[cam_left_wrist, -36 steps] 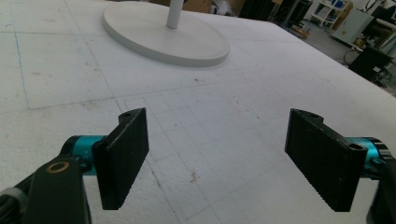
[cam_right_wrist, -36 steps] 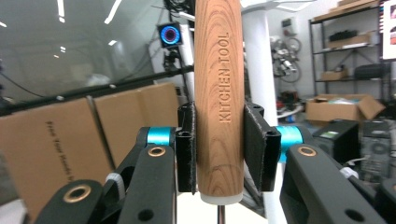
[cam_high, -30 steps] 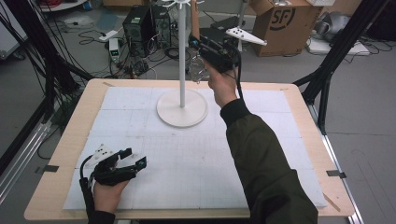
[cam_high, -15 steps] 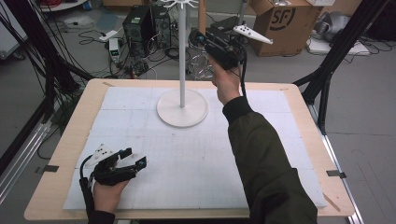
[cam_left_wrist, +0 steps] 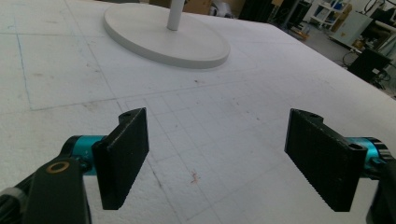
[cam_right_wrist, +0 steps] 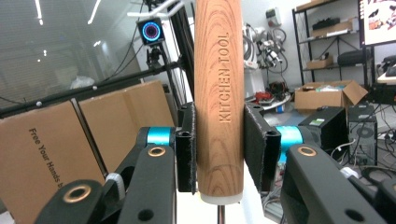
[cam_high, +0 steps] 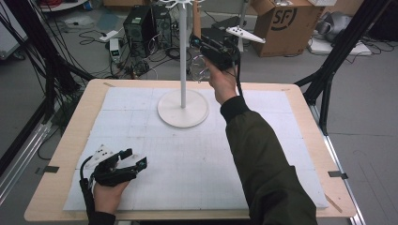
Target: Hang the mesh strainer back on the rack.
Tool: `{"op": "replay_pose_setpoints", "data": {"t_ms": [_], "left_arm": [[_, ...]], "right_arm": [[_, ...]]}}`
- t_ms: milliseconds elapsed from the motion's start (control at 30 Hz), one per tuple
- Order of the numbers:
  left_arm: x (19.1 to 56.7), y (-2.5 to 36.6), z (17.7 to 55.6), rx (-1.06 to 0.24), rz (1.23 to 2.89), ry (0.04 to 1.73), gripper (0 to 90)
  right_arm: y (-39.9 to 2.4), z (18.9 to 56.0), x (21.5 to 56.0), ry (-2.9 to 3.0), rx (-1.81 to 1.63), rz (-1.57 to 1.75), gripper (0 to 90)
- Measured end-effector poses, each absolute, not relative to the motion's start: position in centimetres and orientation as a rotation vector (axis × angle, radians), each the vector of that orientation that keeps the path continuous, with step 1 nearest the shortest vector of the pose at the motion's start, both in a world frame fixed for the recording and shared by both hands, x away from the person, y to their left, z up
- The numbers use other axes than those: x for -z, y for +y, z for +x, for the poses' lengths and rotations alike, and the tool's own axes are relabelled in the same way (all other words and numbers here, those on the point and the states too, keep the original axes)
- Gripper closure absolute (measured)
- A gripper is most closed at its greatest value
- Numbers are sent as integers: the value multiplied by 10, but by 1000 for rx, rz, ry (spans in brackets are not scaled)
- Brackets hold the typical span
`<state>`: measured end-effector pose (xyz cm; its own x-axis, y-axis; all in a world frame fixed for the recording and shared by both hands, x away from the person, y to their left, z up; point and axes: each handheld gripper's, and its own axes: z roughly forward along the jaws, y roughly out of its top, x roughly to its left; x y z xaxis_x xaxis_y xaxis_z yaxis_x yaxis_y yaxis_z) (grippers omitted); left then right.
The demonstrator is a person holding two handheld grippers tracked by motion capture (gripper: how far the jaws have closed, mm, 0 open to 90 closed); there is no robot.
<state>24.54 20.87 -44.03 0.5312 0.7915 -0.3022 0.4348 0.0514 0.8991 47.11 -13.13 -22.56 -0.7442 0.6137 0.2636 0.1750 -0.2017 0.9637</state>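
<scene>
My right gripper [cam_right_wrist: 218, 149] is shut on the upright wooden handle [cam_right_wrist: 218, 88] of a utensil stamped "KITCHEN TOOL". In the high view the right gripper [cam_high: 196, 42] holds this handle [cam_high: 196, 18] high up, just right of the white stand's pole [cam_high: 182, 56], and the utensil's wire loops [cam_high: 200, 70] hang below the jaws. The stand's round base [cam_high: 183, 108] sits on the white mat. My left gripper [cam_high: 133, 158] rests at the mat's front left. Its jaws stand wide apart with nothing between them, as the left gripper view [cam_left_wrist: 219, 158] shows.
White hooks [cam_high: 180, 3] branch from the stand's top beside the handle. The stand's base [cam_left_wrist: 166, 35] lies ahead of the left gripper. A white gridded mat [cam_high: 197, 154] covers the wooden table [cam_high: 70, 140]. Boxes, cables and black frame legs surround the table.
The right hand has shifted only slightly near the stand's top, with the utensil still in its jaws. The left gripper has stayed put.
</scene>
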Motion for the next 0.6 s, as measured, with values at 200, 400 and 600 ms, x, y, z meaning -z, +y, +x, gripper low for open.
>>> {"op": "replay_pose_setpoints", "data": {"t_ms": [200,400,600], "left_arm": [[440,208,245,-376,1573,1076,223],[439,208,244,-376,1574,1072,223],[438,210,244,-383,1559,1077,222]], "right_arm": [[-128,472,228,1760,-2014,933,682],[-129,472,228,1775,-1996,941,666],[-132,472,229,1792,-1976,999,401]]}}
